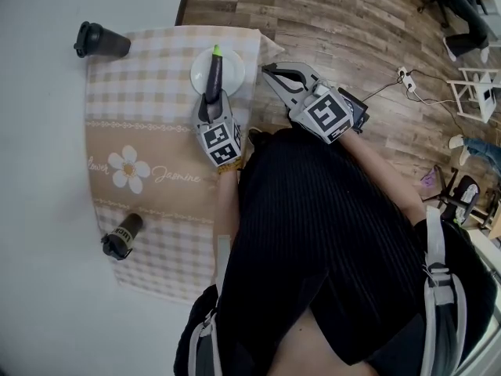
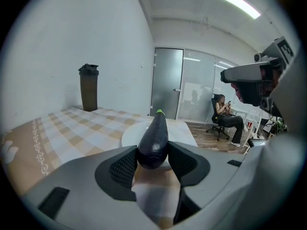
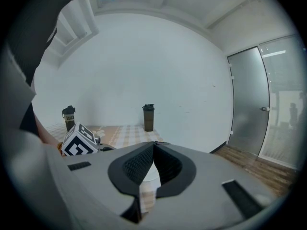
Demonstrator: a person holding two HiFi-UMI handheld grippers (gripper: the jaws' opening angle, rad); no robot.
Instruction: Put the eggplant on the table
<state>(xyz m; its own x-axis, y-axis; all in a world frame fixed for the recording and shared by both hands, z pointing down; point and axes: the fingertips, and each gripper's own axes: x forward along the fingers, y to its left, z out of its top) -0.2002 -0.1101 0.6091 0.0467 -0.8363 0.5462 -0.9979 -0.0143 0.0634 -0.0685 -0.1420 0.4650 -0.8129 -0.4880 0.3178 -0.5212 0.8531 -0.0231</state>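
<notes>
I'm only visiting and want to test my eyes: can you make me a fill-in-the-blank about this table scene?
1. The left gripper is shut on a dark purple ___.
2. Its green tip shows over a white ___ on the checked cloth.
3. The right gripper is shut and holds ___.
4. ___ dark bottles stand on the cloth.
Missing words: eggplant, plate, nothing, two.
</notes>
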